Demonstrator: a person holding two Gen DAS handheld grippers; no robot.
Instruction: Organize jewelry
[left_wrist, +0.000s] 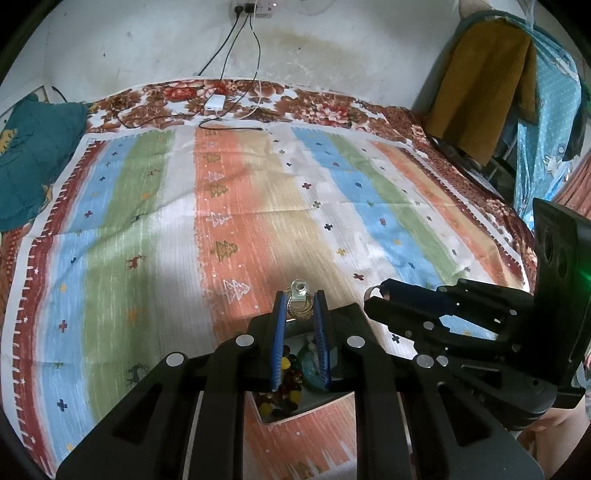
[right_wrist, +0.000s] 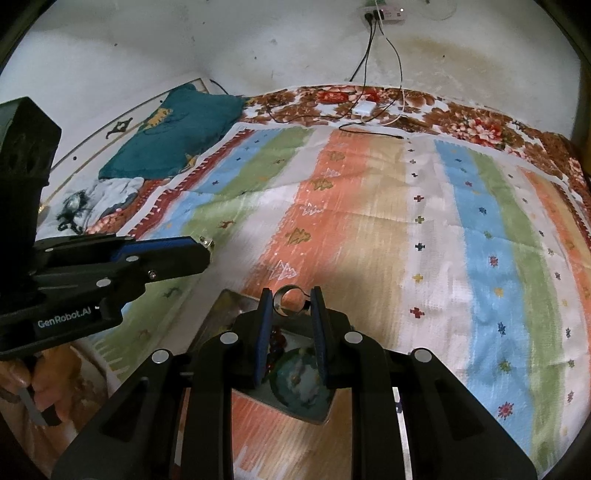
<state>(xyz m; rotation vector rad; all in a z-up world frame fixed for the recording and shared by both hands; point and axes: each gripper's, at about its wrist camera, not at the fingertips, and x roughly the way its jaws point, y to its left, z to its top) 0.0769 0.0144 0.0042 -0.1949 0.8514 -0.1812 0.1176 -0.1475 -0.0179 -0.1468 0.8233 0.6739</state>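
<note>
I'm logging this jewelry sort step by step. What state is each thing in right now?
Left claw: shut on a small gold-coloured piece with a clear top, lifted.
Right claw: shut on a silver ring, lifted.
Tray: on the striped cloth, under both claws, holding beads and a teal round piece.
</note>
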